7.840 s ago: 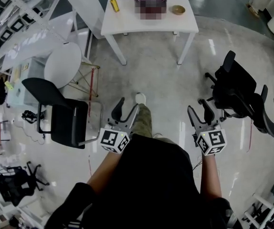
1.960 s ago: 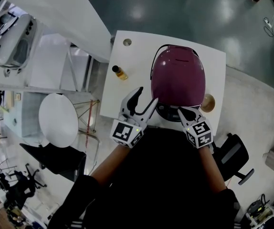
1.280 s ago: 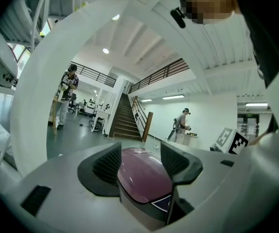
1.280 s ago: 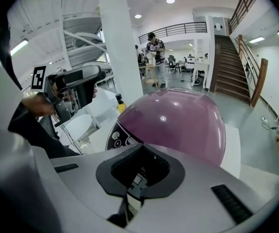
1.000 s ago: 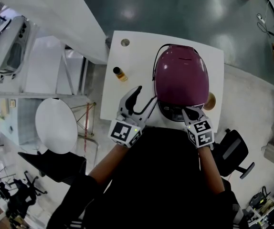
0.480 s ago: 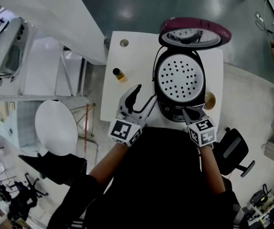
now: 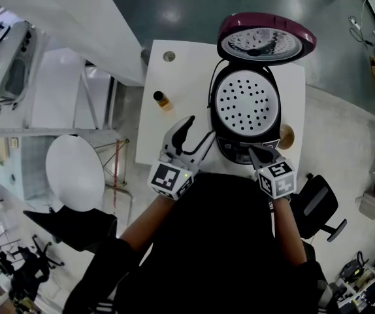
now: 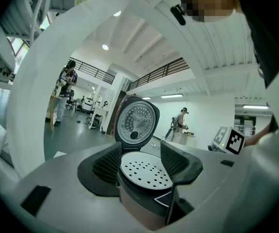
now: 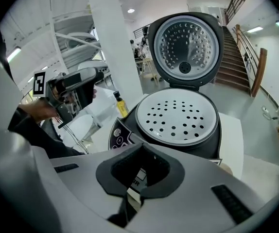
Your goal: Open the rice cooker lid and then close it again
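The maroon rice cooker (image 7: pixel 246 110) stands on the white table (image 7: pixel 174 123) with its lid (image 7: pixel 266 38) swung up at the back. This bares the white perforated inner tray (image 7: pixel 247 102). My right gripper (image 7: pixel 254 152) is shut with nothing in it, its tips at the cooker's front control panel (image 9: pixel 122 140). The raised lid (image 9: pixel 185 45) and the tray (image 9: pixel 178 118) fill the right gripper view. My left gripper (image 7: pixel 199 128) is open just left of the cooker body, holding nothing. Between its jaws the left gripper view shows the tray (image 8: pixel 144 169) and the lid (image 8: pixel 135 123).
A small yellow bottle (image 7: pixel 162 99) stands on the table left of the cooker. A small round piece (image 7: pixel 169 56) lies near the far left corner, and a wooden dish (image 7: pixel 285 136) at the cooker's right. An office chair (image 7: pixel 318 208) is at my right, a round white table (image 7: pixel 75 172) at my left.
The lid was shut a second ago; it sprang open and has swung fully upright at the back. Neither gripper has moved.
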Action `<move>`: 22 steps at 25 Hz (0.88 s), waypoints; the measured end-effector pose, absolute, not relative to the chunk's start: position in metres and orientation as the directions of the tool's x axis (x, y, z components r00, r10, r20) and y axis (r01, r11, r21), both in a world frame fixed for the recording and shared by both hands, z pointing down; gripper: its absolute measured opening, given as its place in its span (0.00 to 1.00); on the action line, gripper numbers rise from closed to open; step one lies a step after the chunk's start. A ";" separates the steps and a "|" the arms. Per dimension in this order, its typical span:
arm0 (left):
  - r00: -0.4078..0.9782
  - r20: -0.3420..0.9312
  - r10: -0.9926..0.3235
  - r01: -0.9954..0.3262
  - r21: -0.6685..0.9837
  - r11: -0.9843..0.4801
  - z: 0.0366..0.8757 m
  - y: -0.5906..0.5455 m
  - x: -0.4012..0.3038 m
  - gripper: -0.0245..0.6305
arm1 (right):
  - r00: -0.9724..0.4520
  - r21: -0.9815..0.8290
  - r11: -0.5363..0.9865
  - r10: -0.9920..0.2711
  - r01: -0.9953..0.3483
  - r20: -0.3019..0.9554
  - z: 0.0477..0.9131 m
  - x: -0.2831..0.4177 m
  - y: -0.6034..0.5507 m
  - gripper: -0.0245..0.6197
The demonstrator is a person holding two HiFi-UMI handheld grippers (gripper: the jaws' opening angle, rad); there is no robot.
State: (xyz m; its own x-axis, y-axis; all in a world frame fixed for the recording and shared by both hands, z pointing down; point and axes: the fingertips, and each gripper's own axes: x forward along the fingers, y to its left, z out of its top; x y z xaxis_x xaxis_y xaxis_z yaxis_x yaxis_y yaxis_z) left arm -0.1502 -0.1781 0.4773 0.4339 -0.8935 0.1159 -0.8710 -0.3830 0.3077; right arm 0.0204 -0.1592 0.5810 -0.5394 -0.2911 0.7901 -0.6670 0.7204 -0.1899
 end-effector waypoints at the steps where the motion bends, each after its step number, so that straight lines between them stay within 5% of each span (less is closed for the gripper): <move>1: 0.435 0.112 -0.893 -0.870 0.306 -0.386 0.476 -0.178 -0.150 0.39 | -0.540 -0.192 0.719 -0.291 -0.668 0.790 0.580 0.020 -0.159 0.04; 22: 0.525 0.021 -0.851 -0.821 0.275 -0.500 0.419 -0.228 -0.110 0.39 | -0.586 -0.154 0.731 -0.382 -0.664 0.714 0.564 0.023 -0.160 0.04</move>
State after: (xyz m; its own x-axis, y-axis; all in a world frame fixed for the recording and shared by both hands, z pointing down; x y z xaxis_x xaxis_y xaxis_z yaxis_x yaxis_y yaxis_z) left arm -0.1104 -0.2276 0.4192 0.5248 -0.8510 0.0208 -0.8213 -0.4997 0.2753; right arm 0.0227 -0.1605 0.5638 -0.5863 -0.3820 0.7143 -0.6644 0.7313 -0.1542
